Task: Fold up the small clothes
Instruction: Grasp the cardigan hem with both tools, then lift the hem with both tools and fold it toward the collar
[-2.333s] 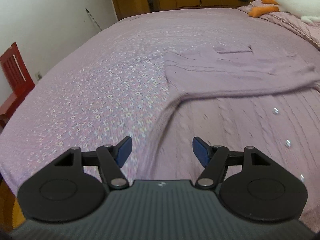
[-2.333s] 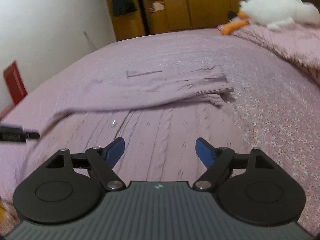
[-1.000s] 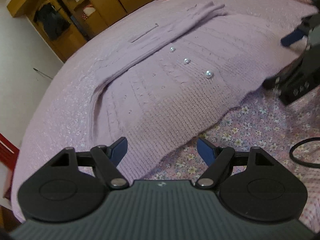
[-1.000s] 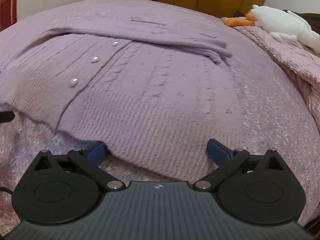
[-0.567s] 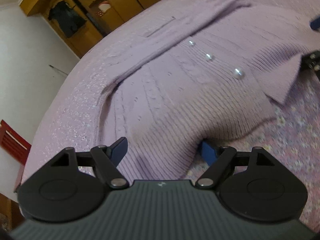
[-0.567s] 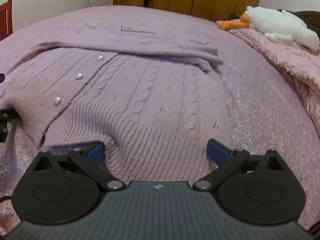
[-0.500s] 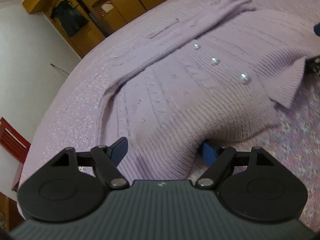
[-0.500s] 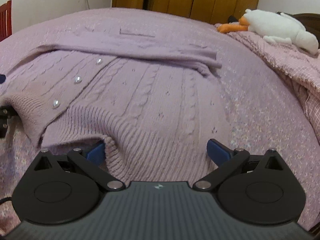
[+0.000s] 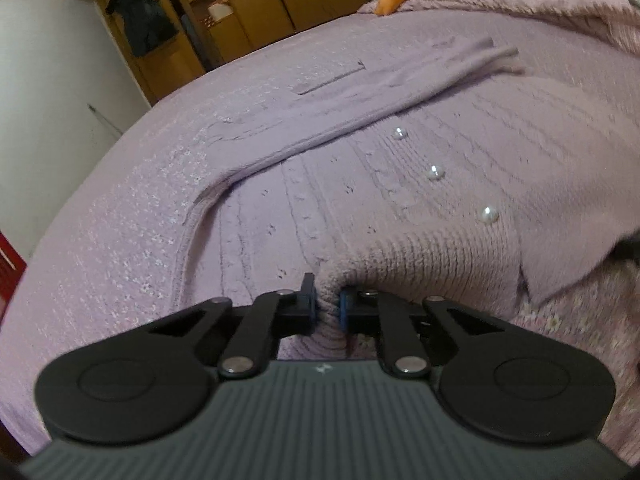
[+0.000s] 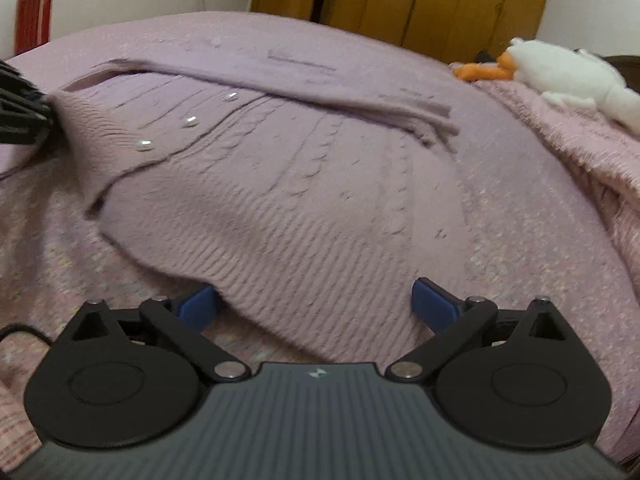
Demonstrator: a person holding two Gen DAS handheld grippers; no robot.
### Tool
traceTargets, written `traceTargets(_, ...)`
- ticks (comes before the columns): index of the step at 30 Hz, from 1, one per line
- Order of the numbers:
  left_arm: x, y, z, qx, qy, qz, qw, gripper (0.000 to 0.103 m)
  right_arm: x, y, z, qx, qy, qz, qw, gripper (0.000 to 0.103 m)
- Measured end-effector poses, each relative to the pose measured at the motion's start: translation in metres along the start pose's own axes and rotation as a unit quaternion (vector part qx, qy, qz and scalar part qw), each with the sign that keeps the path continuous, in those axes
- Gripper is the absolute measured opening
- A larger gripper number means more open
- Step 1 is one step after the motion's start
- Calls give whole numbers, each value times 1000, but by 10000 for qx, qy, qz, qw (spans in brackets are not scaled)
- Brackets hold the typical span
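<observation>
A lilac knitted cardigan (image 9: 400, 184) with pearl buttons (image 9: 435, 172) lies flat on the bed, its sleeves folded across the top. My left gripper (image 9: 328, 306) is shut on the ribbed bottom hem at the cardigan's left corner, which bunches up between the pads. In the right wrist view the same cardigan (image 10: 320, 168) spreads ahead. My right gripper (image 10: 316, 300) is open, its blue pads either side of the hem at the cardigan's right part. The left gripper (image 10: 20, 112) shows at that view's left edge, holding the lifted hem.
The bed has a purple floral sheet (image 9: 120, 216). A pink blanket (image 10: 580, 132) and a white plush duck (image 10: 560, 72) lie at the right. Wooden wardrobes (image 10: 440, 4) stand behind the bed. A red chair (image 10: 34, 16) stands by the wall at left.
My left gripper has closed on the cardigan's hem, which was between open jaws before. The right gripper has stayed open at the hem, and the hem edge at left has lifted.
</observation>
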State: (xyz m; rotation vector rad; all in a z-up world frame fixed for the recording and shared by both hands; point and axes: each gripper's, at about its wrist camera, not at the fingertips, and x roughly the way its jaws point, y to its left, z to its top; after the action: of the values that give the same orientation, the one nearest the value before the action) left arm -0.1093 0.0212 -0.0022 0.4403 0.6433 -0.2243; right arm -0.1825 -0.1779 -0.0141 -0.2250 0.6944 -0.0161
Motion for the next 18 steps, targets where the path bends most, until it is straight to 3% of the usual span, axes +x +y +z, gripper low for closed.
traceTargets(2, -2, 5, 4, -149, -28, -29, 9999, 12, 5, -2, 1, 30, -87, -29, 10000, 101)
traceTargets(4, -5, 7, 6, -237, -78, -13, 9997, 12, 6, -4, 3, 56, -188, -40, 9998, 92)
traceTargets(5, -5, 9, 8, -295, -83, -23, 9995, 12, 6, -3, 3, 56, -251, -35, 9997, 81)
traceTargets(6, -4, 9, 10, -343, -82, -30, 9994, 12, 5, -2, 4, 53, -312, -84, 9995, 65)
traceTargets(7, -4, 9, 11, -385, -100, -34, 9992, 12, 4, -1, 6, 21, -345, -142, 9993, 56)
traceTargets(9, -4, 8, 13, -424, -158, -26, 9990, 12, 2, 3, 9, -24, -401, -325, 9987, 23)
traceTargets(11, -5, 9, 15, -483, -226, -55, 9986, 12, 1, 0, 13, 51, -425, -357, 9984, 16)
traceTargets(18, -18, 14, 30, -586, -569, -93, 9966, 12, -15, -14, 47, 391, -805, -333, 9954, 14)
